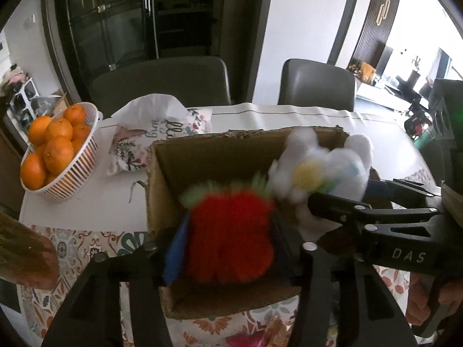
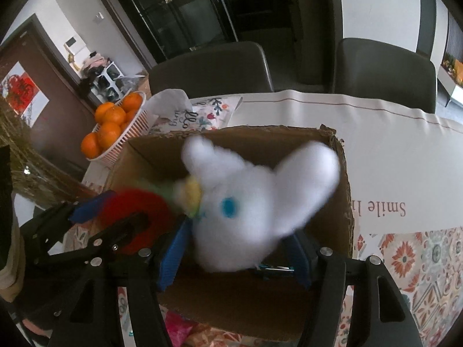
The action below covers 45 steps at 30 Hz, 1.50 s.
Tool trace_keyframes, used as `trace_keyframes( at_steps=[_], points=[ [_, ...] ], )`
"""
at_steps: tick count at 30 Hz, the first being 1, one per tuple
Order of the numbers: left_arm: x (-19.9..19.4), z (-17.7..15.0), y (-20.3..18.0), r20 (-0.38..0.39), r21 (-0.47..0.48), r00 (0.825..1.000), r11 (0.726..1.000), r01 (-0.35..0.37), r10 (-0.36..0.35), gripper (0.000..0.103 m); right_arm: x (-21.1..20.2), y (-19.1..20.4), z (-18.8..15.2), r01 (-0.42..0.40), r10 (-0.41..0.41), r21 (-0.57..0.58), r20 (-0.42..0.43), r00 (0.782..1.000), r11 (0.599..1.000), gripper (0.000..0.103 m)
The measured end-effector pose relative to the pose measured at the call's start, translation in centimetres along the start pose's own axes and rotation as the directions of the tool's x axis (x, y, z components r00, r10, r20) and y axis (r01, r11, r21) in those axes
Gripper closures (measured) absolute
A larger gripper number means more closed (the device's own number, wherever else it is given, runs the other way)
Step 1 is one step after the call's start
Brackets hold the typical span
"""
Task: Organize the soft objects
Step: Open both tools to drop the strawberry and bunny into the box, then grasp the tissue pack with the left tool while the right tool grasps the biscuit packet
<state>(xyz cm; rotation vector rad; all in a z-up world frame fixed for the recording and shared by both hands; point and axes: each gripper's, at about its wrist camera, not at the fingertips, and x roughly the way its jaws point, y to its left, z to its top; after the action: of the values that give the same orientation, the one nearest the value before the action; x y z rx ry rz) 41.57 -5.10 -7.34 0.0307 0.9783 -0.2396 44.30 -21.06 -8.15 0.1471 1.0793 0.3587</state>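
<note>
Red plush toy (image 1: 228,234) sits pinched in left claw (image 1: 227,248), blue pads (image 1: 173,253) pressing its sides, held just over the open cardboard box (image 1: 179,159); toy is blurred, w/ a green fringe on top. White plush bunny (image 2: 246,211) is pinched in right claw (image 2: 235,257), blue pads (image 2: 173,256) squeezing its body, ears up, blue eye facing cam, a yellow bit at its left side; it hangs over the same box (image 2: 341,173), also blurred. In left wrist view the right claw (image 1: 324,199) comes in from the right w/ the bunny (image 1: 324,167) just right of & touching the red toy. In right wrist view the left claw (image 2: 124,225) w/ red toy (image 2: 139,211) is just left of the bunny. Box stands on the desk (image 1: 289,118) ahead of both claws. Beyond left claw, to its left: white basket (image 1: 78,167) of oranges (image 1: 58,150). Between basket & box lie floral fabric pieces (image 1: 136,147) w/ white tissue-like paper (image 1: 150,107) on top. Two dark chairs (image 1: 317,84) stand past the desk's far edge. Patterned cloth (image 2: 411,263) covers the desk's near part, right of right claw.
</note>
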Motion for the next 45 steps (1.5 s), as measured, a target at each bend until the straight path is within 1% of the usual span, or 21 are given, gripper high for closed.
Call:
trace_keyframes(
  at_steps=[4, 5, 8, 12, 15, 20, 24, 31, 37, 43, 45],
  points=[
    [-0.6, 0.2, 0.3, 0.015, -0.007, 1.0, 1.0, -0.027, 0.027, 0.033, -0.5, 0.2, 0.4, 0.028, -0.028, 0.0, 0.022, 0.999, 1.0, 0.027],
    [-0.7, 0.3, 0.3, 0.019, -0.007, 0.999, 0.999, -0.032, 0.032, 0.031, -0.9, 0.2, 0.3, 0.032, -0.032, -0.002, 0.031, 0.999, 0.999, 0.027],
    [-1.7, 0.2, 0.3, 0.038, 0.001, 0.997, 0.998, -0.065, 0.065, 0.03, -2.5, 0.3, 0.0, 0.054, -0.055, 0.014, 0.077, 0.996, 0.998, 0.027],
    [-3.8, -0.4, 0.3, 0.069, -0.014, 0.995, 0.997, -0.073, 0.074, 0.025, -4.7, 0.8, -0.5, 0.096, -0.1, 0.045, 0.111, 0.989, 0.994, 0.027],
    [-5.4, -0.9, 0.3, 0.085, -0.027, 0.993, 0.996, -0.082, 0.084, 0.025, -6.6, 1.5, -1.3, 0.117, -0.124, 0.059, 0.142, 0.982, 0.991, 0.027],
    [-8.4, -2.1, 0.5, 0.117, -0.048, 0.989, 0.995, -0.089, 0.094, 0.019, -9.7, 3.3, -3.2, 0.154, -0.162, 0.052, 0.19, 0.968, 0.987, 0.027],
    [-10.7, -3.4, 0.7, 0.138, -0.056, 0.984, 0.993, -0.101, 0.108, 0.017, -11.4, 4.8, -4.6, 0.165, -0.169, 0.033, 0.213, 0.962, 0.986, 0.027],
    [-13.3, -5.9, 1.0, 0.128, -0.066, 0.984, 0.991, -0.114, 0.121, 0.017, -12.6, 6.5, -7.2, 0.154, -0.156, 0.026, 0.188, 0.97, 0.988, 0.027],
    [-14.4, -8.3, 1.5, 0.081, -0.077, 0.988, 0.989, -0.127, 0.133, 0.017, -12.2, 7.3, -9.3, 0.155, -0.155, 0.016, 0.133, 0.979, 0.988, 0.027],
    [-13.8, -10.2, 2.0, 0.015, -0.09, 0.989, 0.986, -0.143, 0.145, 0.017, -10.4, 7.6, -10.8, 0.159, -0.158, -0.018, 0.035, 0.987, 0.987, 0.027],
    [-13.4, -10.8, 2.3, -0.01, -0.102, 0.988, 0.983, -0.152, 0.152, 0.017, -9.4, 7.7, -11.0, 0.159, -0.159, -0.036, -0.015, 0.987, 0.987, 0.027]
  ],
)
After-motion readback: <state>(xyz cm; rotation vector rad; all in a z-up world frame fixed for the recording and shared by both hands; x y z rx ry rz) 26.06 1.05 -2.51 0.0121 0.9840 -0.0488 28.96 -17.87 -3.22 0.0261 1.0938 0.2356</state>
